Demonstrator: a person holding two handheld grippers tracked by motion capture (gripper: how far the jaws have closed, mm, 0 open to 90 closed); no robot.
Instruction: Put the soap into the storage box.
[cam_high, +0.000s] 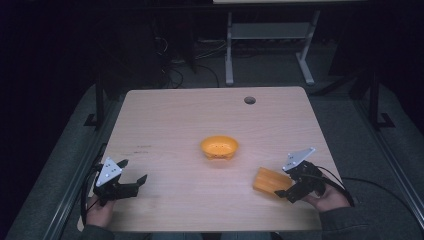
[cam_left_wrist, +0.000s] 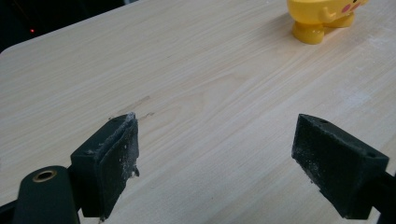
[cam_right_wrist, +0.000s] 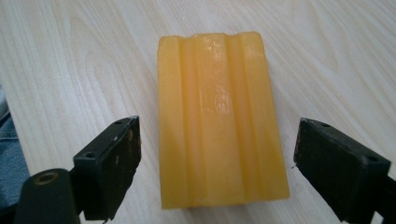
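An orange ridged block (cam_high: 267, 180) lies flat near the table's front right; in the right gripper view the block (cam_right_wrist: 219, 121) runs lengthwise away from the camera. My right gripper (cam_high: 286, 184) is open, and in its own view the right gripper (cam_right_wrist: 219, 140) has a jaw on each side of the block's near end without touching it. A yellow footed dish (cam_high: 219, 147) stands mid-table; the left gripper view shows the dish (cam_left_wrist: 322, 18) at its top right. My left gripper (cam_high: 134, 170) rests open at the front left, and nothing sits between the jaws of the left gripper (cam_left_wrist: 217, 135).
The wooden table (cam_high: 165, 125) has a round cable hole (cam_high: 249, 100) near its back edge. A white desk frame (cam_high: 229, 50) and cables stand on the floor behind. Cables trail from both grippers over the table's sides.
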